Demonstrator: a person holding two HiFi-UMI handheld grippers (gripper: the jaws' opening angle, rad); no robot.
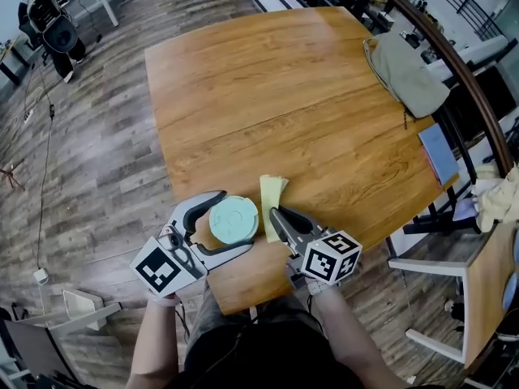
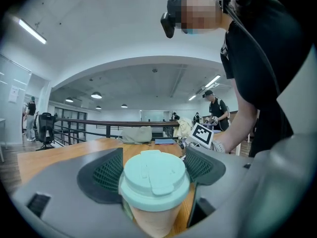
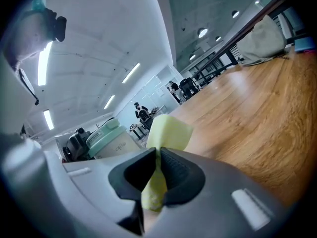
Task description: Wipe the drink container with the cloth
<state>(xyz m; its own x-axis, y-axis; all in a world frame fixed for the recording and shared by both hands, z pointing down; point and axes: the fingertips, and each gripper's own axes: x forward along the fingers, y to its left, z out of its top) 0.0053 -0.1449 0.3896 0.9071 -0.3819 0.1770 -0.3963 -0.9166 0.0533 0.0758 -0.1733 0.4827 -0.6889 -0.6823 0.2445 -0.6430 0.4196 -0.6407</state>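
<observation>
Mint-green at the lid (image 2: 154, 175) and tan below, the cup (image 1: 234, 219) sat between the wide-set jaws of the left tool (image 2: 154, 167), whose ribbed pads closed on its sides just under the lid. It stood upright over the near edge of the counter (image 1: 284, 96), though no view showed whether its base rested on the wood. The right tool (image 3: 157, 165) had its jaws nearly together, pinching a folded yellow cloth (image 1: 272, 201) with a short flap standing out past the tips. That flap lay just beside the cup's right side; contact could not be made out. The likeliest trouble seemed to be the flap's shortness: a stroke down the cup would probably bring the hard jaw tips against the wall rather than the cloth, scraping or denting it. A sideways press from the right could also have turned the cup in the left tool's grip, since the pads met a round, tapering wall on only two sides, and a tapered cup tends to slide down out of such a hold. Squeezing harder to stop that risked crushing the paper and lifting the lid, which would spill anything inside. With the cup so near the counter's edge, a slip might have sent it to the floor. The cloth was itself held by a thin fold, so a drag against the cup could have pulled it free.
</observation>
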